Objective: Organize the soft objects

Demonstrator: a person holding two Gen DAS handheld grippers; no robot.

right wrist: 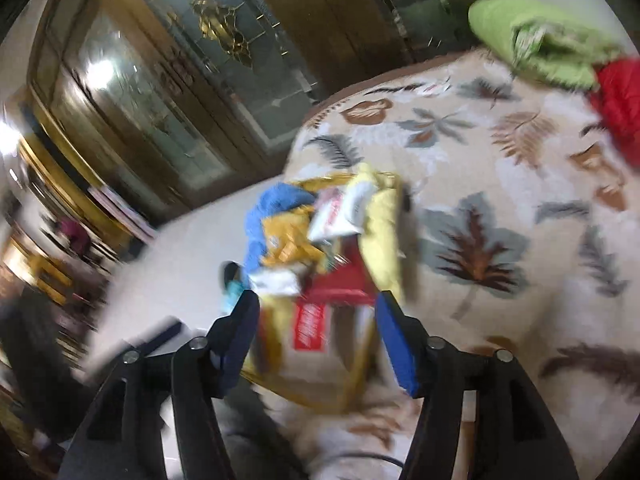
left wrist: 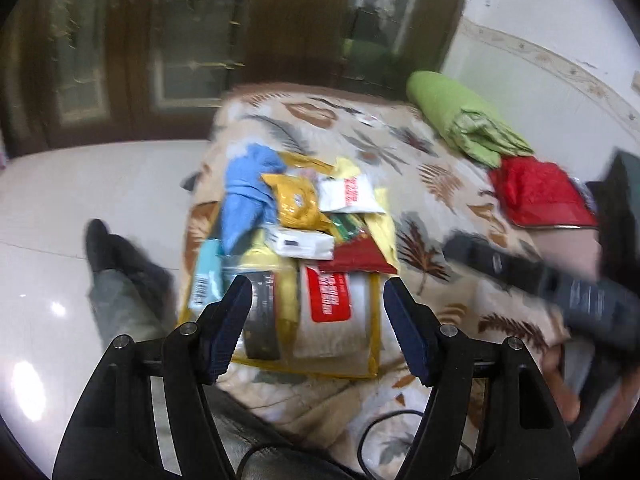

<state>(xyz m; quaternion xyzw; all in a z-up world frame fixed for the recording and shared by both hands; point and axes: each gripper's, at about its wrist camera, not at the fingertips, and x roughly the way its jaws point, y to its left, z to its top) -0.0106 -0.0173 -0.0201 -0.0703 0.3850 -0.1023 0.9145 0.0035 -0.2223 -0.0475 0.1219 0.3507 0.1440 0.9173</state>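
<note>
A loose heap of soft packets (left wrist: 304,236) lies near the left edge of a leaf-patterned bedspread (left wrist: 432,184): a blue cloth (left wrist: 244,196), a yellow foil pouch (left wrist: 296,200), white sachets with red print, all piled on a large flat yellow-edged bag (left wrist: 340,320). I judge the sorting unsettled; the heap could be gathered already or waiting to be separated. My left tongs (left wrist: 318,320) hang released just above the bag, holding nothing. My right tongs (right wrist: 316,340) are likewise spread wide and empty over the same pile. Farther back lie a rolled green quilt (left wrist: 460,120) and a red padded item (left wrist: 536,196). Beyond the bed are pale glossy floor tiles (left wrist: 80,200) and dark wooden glass-fronted cabinets (right wrist: 168,92). Both views are blurred.
</note>
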